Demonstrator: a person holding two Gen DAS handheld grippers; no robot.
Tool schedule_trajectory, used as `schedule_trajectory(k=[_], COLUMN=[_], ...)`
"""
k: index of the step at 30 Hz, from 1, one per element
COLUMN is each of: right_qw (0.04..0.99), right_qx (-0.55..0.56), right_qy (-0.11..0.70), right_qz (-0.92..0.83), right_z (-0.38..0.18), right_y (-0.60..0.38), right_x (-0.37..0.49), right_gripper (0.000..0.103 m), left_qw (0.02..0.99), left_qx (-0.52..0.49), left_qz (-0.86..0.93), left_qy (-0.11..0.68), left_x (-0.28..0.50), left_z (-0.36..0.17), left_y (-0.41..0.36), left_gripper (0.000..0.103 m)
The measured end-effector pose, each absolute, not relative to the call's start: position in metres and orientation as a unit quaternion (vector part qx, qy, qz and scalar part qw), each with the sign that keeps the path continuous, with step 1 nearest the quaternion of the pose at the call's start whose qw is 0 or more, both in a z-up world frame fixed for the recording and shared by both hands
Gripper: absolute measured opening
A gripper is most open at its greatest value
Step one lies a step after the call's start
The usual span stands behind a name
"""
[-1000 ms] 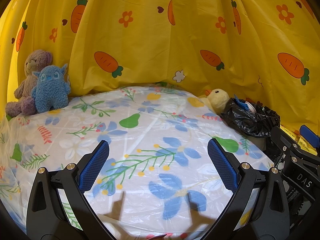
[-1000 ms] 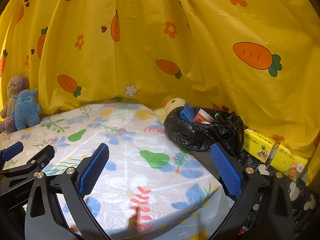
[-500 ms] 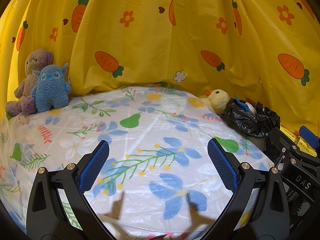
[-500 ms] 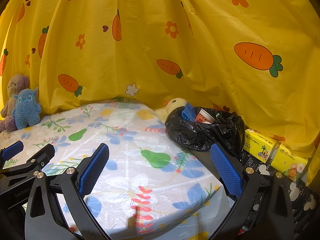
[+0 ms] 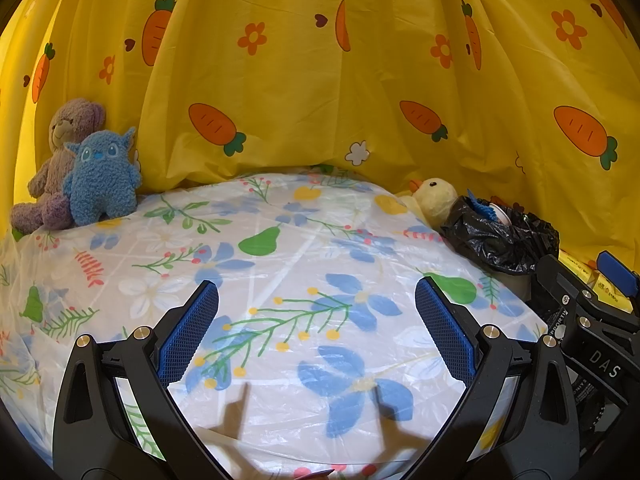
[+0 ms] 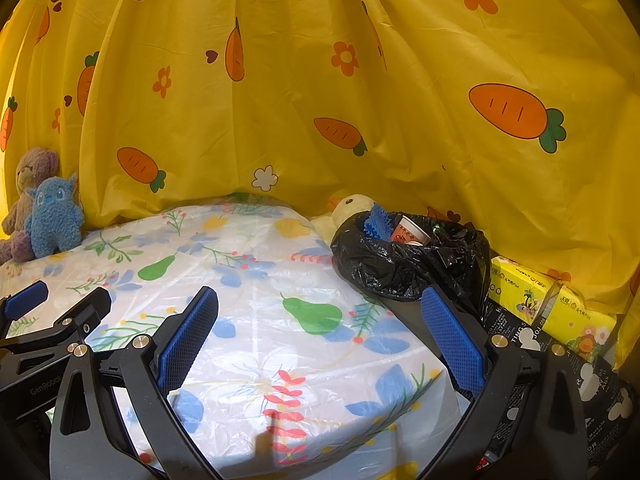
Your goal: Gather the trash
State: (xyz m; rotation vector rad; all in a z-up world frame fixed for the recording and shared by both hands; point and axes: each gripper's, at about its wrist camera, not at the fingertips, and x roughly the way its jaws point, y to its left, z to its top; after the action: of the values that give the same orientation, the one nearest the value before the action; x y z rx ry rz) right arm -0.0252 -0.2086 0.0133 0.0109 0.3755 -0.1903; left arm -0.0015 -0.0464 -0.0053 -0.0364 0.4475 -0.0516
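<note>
A bin lined with a black trash bag [image 6: 404, 264] stands at the table's far right edge; it also shows in the left wrist view [image 5: 500, 240]. A paper cup [image 6: 410, 232] and a blue spiky item [image 6: 378, 222] stick out of it. My left gripper [image 5: 316, 332] is open and empty above the floral tablecloth [image 5: 280, 264]. My right gripper [image 6: 320, 340] is open and empty, its right finger [image 6: 452, 340] in front of the bin. Each gripper shows at the edge of the other's view.
A purple bear [image 5: 60, 160] and a blue plush monster [image 5: 104, 180] sit at the back left. A yellow plush duck [image 5: 434, 200] lies beside the bin. Yellow tissue packs [image 6: 548, 304] lie right of the bin. A yellow carrot-print curtain [image 5: 320, 80] hangs behind.
Both views have shifted only slightly. Both grippers stay open and empty.
</note>
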Motion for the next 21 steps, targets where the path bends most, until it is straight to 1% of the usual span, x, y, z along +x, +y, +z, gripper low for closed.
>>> schedule_trajectory(k=[21], right_qw=[0.978], right_qx=[0.006], right_qy=[0.187], right_qz=[-0.094], right_z=[0.0125], right_y=[-0.2081], right_x=[-0.0255], right_gripper=[0.097], left_qw=[0.975], left_qx=[-0.017], left_qz=[-0.027], left_qy=[0.22], left_x=[-0.0042], left_z=[-0.0031], left_y=[-0.0503], left_gripper=[0.097])
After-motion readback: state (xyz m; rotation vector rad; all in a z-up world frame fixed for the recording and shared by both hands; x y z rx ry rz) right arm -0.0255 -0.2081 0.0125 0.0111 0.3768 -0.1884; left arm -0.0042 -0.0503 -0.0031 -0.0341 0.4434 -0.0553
